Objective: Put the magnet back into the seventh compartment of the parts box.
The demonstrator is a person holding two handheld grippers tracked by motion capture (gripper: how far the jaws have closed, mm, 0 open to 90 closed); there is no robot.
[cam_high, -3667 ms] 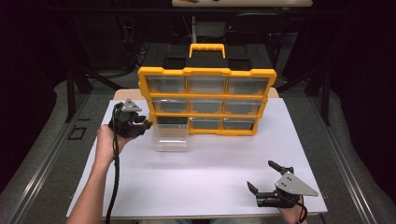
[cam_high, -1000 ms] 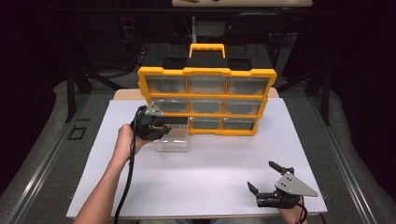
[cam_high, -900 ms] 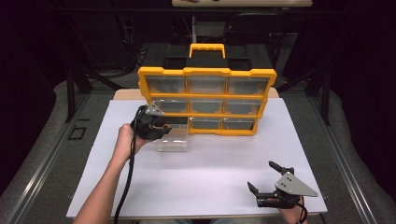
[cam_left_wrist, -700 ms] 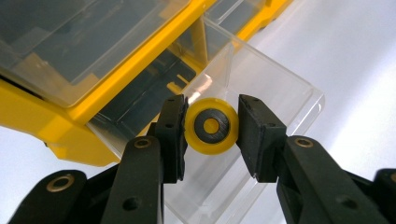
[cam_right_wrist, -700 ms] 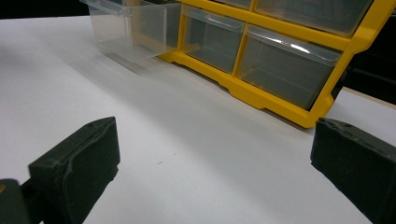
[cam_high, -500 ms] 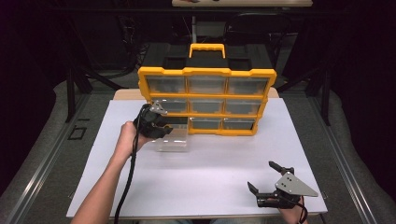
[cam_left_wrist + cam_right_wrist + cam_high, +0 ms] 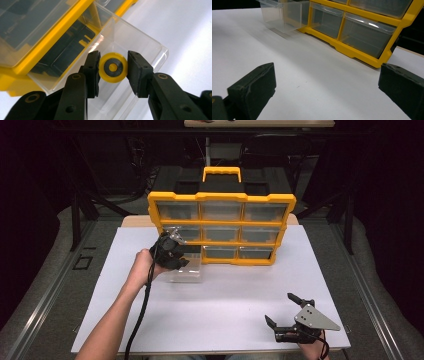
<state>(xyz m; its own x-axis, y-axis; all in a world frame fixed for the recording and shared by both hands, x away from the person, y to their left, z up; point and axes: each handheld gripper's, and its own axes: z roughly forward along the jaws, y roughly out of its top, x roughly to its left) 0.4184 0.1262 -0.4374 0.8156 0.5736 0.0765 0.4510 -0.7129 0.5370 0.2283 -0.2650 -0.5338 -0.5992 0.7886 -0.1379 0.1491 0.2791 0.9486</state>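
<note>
Left gripper view: the left gripper point(image 7: 113, 68) has its jaws clamped on a yellow wheel with a dark centre ring point(image 7: 113, 67), held over the pulled-out clear drawer point(image 7: 140, 42) of the yellow organiser point(image 7: 222, 227). The right gripper point(image 7: 289, 316) rests on the white worktop point(image 7: 225, 305), jaws wide apart.

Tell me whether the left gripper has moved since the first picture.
Yes. The left gripper, shut on a yellow disc, has moved right, from beside the organizer's left edge to over the pulled-out drawer.
</note>
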